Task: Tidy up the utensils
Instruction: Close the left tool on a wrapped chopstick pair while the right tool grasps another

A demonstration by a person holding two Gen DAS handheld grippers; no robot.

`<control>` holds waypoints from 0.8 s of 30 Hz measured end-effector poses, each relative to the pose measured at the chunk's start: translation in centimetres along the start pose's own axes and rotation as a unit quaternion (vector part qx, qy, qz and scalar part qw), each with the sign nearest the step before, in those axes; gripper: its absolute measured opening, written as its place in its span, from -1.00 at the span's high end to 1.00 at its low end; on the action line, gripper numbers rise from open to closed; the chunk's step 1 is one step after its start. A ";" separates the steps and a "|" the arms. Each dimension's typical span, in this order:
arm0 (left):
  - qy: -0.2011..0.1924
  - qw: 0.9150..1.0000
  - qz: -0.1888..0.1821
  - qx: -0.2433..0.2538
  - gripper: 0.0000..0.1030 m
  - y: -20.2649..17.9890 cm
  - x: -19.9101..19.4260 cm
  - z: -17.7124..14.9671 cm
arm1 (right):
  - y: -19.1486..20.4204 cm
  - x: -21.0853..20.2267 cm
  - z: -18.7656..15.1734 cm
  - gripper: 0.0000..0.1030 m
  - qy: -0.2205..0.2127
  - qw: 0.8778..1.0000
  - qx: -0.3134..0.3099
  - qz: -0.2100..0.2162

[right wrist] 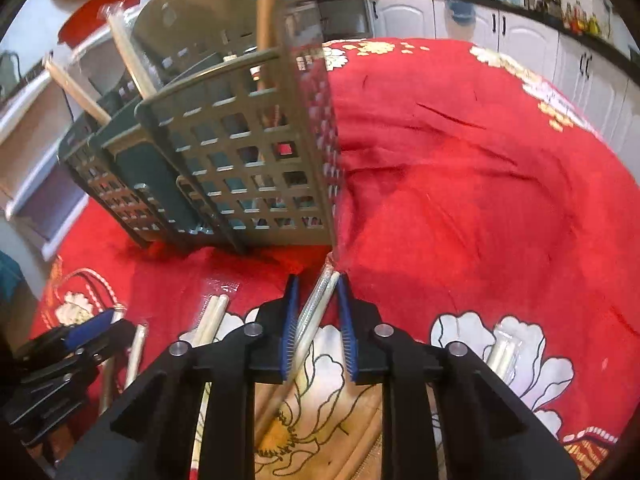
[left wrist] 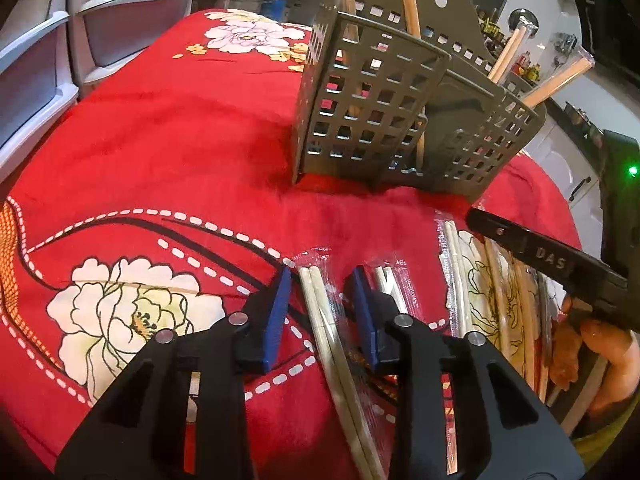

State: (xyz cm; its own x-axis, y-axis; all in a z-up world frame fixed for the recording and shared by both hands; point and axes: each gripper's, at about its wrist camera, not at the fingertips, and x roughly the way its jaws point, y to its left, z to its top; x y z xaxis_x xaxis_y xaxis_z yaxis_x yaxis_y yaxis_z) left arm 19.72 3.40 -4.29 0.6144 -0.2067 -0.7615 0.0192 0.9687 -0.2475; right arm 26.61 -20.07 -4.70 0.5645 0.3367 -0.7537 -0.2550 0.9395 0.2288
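A grey slotted utensil holder (left wrist: 368, 108) stands on the red flowered cloth, with several wrapped chopstick pairs upright in it; it also shows in the right wrist view (right wrist: 240, 152). My left gripper (left wrist: 320, 280) is open, its blue pads on either side of a wrapped pale chopstick pair (left wrist: 328, 332) lying on the cloth. My right gripper (right wrist: 318, 284) has its blue pads on either side of a wrapped chopstick pair (right wrist: 314, 324) that runs at a slant between them; whether they grip it is unclear. The right gripper body (left wrist: 560, 260) shows in the left wrist view.
More wrapped chopstick pairs (left wrist: 456, 272) lie on the cloth to the right of my left gripper, and others (right wrist: 212, 316) lie left of my right gripper. White plastic drawers (left wrist: 36, 72) stand at the left. White kitchen cabinets (right wrist: 520, 28) line the back.
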 end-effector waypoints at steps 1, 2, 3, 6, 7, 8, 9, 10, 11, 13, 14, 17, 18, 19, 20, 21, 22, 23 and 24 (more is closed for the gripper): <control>0.001 1.000 -0.001 -0.002 0.63 0.1 0.0 0.1 | -0.3 -0.1 0.1 0.70 0.000 1.000 0.008 0.008; 0.003 1.000 -0.003 -0.005 0.67 0.1 0.1 0.1 | -0.6 -0.1 0.1 0.74 0.000 1.000 0.014 0.015; 0.004 1.000 -0.004 -0.009 0.69 0.2 0.1 0.2 | -0.8 -0.2 0.1 0.76 0.001 1.000 0.020 0.021; 0.008 1.000 -0.007 -0.015 0.77 0.4 0.2 0.5 | -1.3 -0.5 0.1 0.78 0.002 0.999 0.034 0.042; 0.010 1.000 -0.009 -0.017 0.81 0.5 0.3 0.6 | -1.5 -0.8 0.1 0.79 0.000 0.998 0.037 0.050; 0.011 1.000 -0.012 -0.020 0.84 0.6 0.3 0.7 | -1.5 -1.0 0.2 0.79 -0.003 0.998 0.038 0.054; 0.012 0.999 -0.019 -0.024 0.87 0.7 0.2 0.8 | -1.5 -1.3 0.2 0.80 -0.007 0.998 0.037 0.059; 0.012 0.999 -0.025 -0.029 0.93 0.8 0.2 0.9 | -1.4 -1.7 0.1 0.80 -0.013 0.997 0.035 0.066; 0.010 0.999 -0.035 -0.035 0.95 0.9 0.0 1.0 | -1.1 -2.2 0.0 0.81 -0.018 0.997 0.033 0.070; 0.005 0.999 -0.038 -0.032 0.95 0.7 -0.4 1.0 | -0.3 -3.5 -0.6 0.81 -0.034 0.996 0.026 0.080; 0.003 0.999 -0.038 -0.032 0.95 0.6 -0.5 1.0 | -0.1 -3.9 -0.6 0.81 -0.041 0.996 0.023 0.082; 0.000 0.999 -0.042 -0.035 0.95 0.6 -0.9 1.0 | 0.5 -5.2 -1.0 0.82 -0.056 0.995 0.014 0.085; -0.003 0.998 -0.042 -0.036 0.95 0.5 -1.1 1.0 | 0.7 -5.7 -1.1 0.82 -0.061 0.994 0.012 0.085; -0.006 0.998 -0.043 -0.037 0.96 0.5 -1.3 1.0 | 0.8 -6.2 -1.1 0.82 -0.067 0.994 0.009 0.085; -0.008 0.998 -0.046 -0.038 0.96 0.6 -1.6 0.9 | 0.8 -6.5 -1.0 0.82 -0.072 0.994 0.007 0.085; -0.011 0.998 -0.048 -0.039 0.96 0.5 -1.9 0.9 | 0.9 -6.9 -1.1 0.82 -0.077 0.993 0.004 0.086; -0.016 0.998 -0.048 -0.039 0.96 0.5 -2.2 1.0 | 1.0 -7.4 -1.1 0.82 -0.083 0.993 0.002 0.086; -0.020 0.998 -0.050 -0.039 0.96 0.4 -2.6 1.1 | 1.0 -7.7 -1.1 0.82 -0.087 0.993 0.000 0.086; -0.024 0.998 -0.052 -0.038 0.96 0.4 -3.0 1.2 | 1.1 -8.2 -1.2 0.82 -0.093 0.992 -0.002 0.086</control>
State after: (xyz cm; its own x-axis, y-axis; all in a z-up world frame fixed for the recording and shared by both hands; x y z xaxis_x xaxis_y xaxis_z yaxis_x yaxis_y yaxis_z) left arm 18.84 4.51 -1.43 0.6497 -0.2970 -0.6998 0.0256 0.9286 -0.3703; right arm 20.82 -21.89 0.98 0.6471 0.4985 -0.5768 -0.3631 0.8668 0.3417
